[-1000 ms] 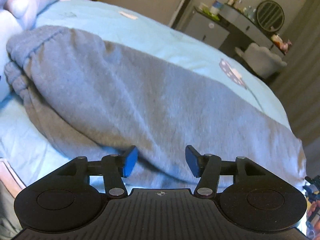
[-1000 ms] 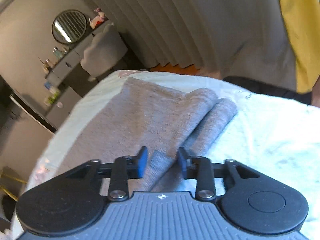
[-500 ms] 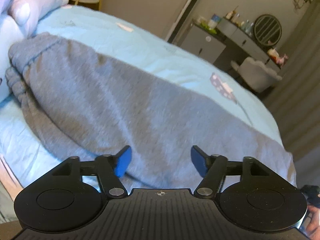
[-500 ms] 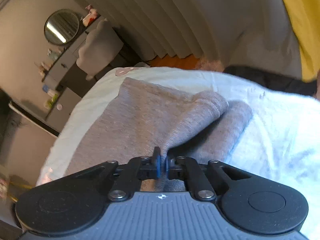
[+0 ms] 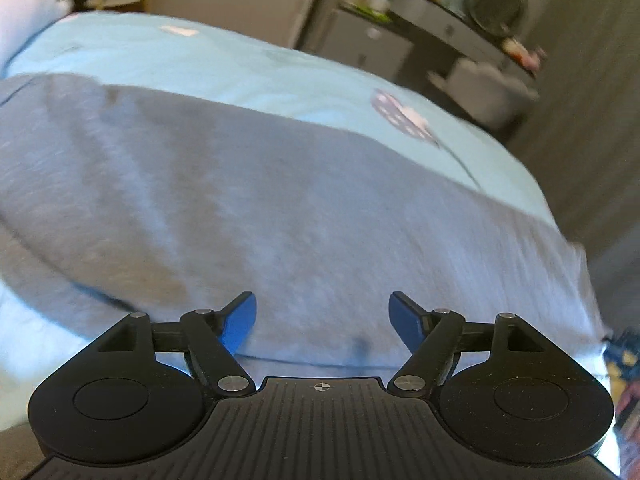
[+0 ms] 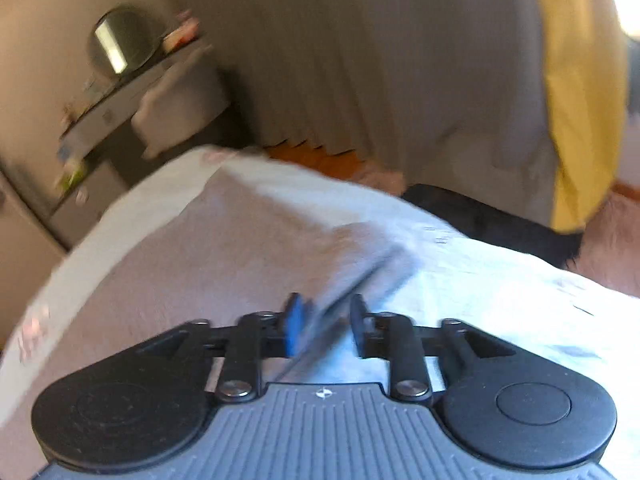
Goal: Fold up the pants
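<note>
Grey pants lie spread flat on a bed covered with a light blue sheet, and everything here is placed relative to those pants.

In the left wrist view the pants fill the middle of the picture, stretching from the left edge to the right side of the bed. The left hand-held gripper hangs over the near edge of the pants, and its jaws are opening: the two blue pads stand wide apart with only the flat cloth beneath them, and nothing is pinched. Beyond the far edge of the pants the sheet shows a small purple and white print. Farther back, past the bed, stand a dresser with small bottles on it and a round mirror, both blurred.

In the right wrist view the pants lie on the left part of the bed, and their leg ends point toward the curtain. The right hand-held gripper sits over the right edge of the pants, where a fold of the cloth runs between its two fingers. Its jaws are opening, and the picture is too blurred to tell whether the pads press on the fold. To the right of the pants lies bare sheet. Beyond the pants stands a person in a grey and yellow top.
</note>
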A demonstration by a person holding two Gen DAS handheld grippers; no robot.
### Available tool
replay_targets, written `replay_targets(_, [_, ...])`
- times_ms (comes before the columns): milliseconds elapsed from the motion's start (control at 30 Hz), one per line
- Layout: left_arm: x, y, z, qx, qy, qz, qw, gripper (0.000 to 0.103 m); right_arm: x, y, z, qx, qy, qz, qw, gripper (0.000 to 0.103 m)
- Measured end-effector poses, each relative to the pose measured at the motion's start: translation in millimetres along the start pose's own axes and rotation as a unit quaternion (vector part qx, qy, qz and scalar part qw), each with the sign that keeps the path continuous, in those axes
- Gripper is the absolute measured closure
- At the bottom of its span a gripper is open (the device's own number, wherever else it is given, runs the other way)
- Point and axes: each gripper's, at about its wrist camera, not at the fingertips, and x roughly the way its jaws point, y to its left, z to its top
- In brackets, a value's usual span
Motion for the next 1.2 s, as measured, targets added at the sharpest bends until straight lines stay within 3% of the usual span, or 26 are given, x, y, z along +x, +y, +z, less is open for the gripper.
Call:
replay_targets(133, [18.0,-20.0,-5.8,0.035,0.015,-0.005,0.9993,0.024,-5.0,-21.8,3.9,0.036,0.02,0.027,0.999,0.072])
replay_targets(333, [30.2,-1.9,-17.5,-0.033,0.029,-0.028,0.9987,0.026,-12.8,-24.7,-11.2,0.083,0.05,0.097,0.991,0.068])
replay_targets(533, [21.6,6.6,-20.8,-0.082,0.03,-0.071,0.9937,0.027,-24.8,22.7,-54.2,0.069,0.116,0.185,0.973,0.068])
replay_targets(667, [24.0,2.1,-23.3,-0.088,0.037,-0.112,0.9891,0.029,-26.5,55.5,-85.3,0.06,0.167,0.227,0.958,0.068])
replay_targets(800, [30.1,11.0,-25.5,-0.117,0.043,-0.13,0.9836,0.035,-21.1,72.5,-102.1,0.05,0.186,0.222,0.956,0.069])
replay_targets(933, [35.4,32.7,-26.2,-0.174,0.049,-0.143,0.9731,0.052,-15.2,74.0,-101.9,0.051,0.192,0.219,0.955,0.089])
replay_targets(1200, [36.5,37.2,-30.0,-0.195,0.065,-0.139,0.9687,0.056,-16.8,79.7,-112.5,0.066,0.198,0.235,0.949,0.085])
